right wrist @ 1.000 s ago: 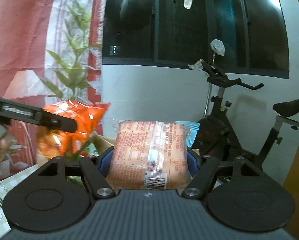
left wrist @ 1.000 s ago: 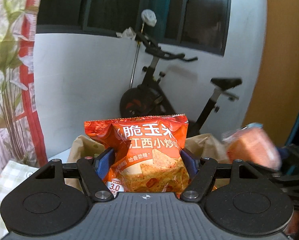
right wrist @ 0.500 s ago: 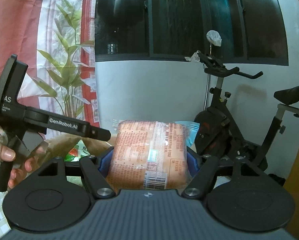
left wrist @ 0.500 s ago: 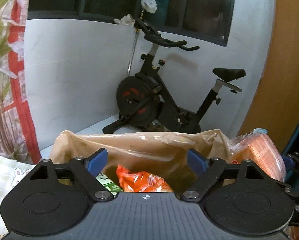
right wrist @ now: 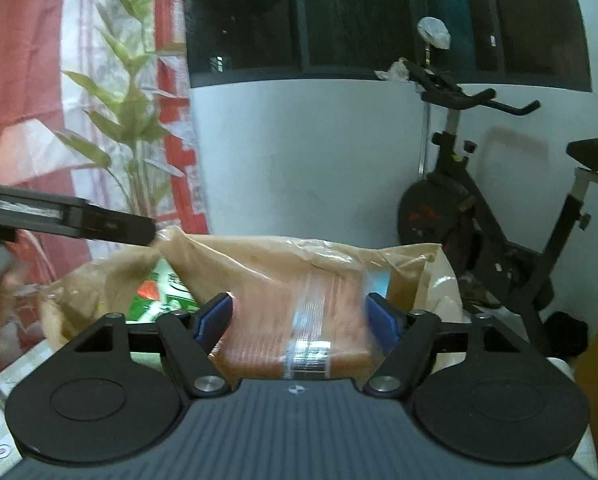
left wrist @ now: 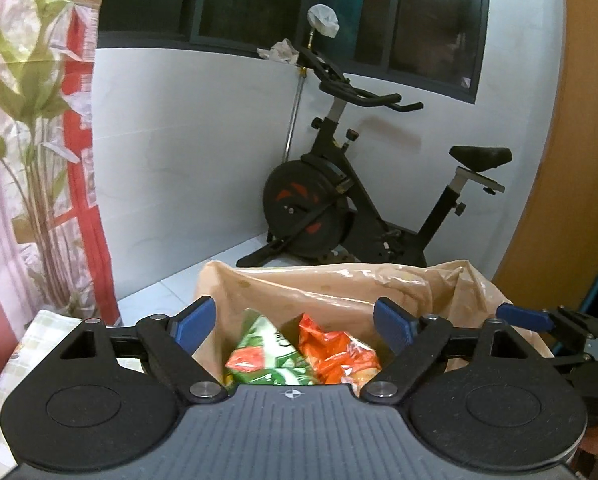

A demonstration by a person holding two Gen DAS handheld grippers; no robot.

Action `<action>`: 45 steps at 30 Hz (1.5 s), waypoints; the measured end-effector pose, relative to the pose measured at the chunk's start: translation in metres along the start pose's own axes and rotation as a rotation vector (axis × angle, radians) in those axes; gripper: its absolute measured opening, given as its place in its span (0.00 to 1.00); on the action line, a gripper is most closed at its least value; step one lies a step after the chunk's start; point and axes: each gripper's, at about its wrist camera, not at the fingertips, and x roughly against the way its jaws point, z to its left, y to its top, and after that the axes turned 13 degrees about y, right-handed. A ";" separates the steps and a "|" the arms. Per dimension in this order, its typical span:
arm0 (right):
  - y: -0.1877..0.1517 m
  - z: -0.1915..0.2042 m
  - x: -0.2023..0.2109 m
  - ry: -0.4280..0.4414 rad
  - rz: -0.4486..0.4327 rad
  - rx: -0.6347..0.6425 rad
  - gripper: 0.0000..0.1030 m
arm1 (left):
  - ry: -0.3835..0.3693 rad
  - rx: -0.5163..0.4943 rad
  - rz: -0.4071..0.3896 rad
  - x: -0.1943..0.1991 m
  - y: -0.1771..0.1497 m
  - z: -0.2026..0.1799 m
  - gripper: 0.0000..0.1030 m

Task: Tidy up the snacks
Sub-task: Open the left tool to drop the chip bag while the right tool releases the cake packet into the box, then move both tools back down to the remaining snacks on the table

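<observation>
Between right gripper pads, jaws opening, cracker pack drops toward 12 o'clock into bag, long axis fore-aft. Left gripper spread, empty, over bag's snacks.

Each camera sits on its own gripper and looks forward along the fingers, tilted a little down into the open bag close ahead. The left view takes the bag from its left side, the right view from its right side. Both share the bag, the white wall, the window, the bike and the curtain.
</observation>
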 end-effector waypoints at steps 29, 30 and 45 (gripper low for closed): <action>-0.076 0.091 0.090 0.246 0.106 0.055 0.80 | 0.120 0.047 0.115 0.100 -0.135 0.109 0.85; -0.083 0.091 0.089 0.247 0.127 0.052 0.80 | 0.124 0.043 0.119 0.101 -0.141 0.108 0.85; -0.186 0.096 0.081 0.280 0.486 0.165 0.79 | 0.091 0.012 0.188 0.097 -0.198 0.076 0.84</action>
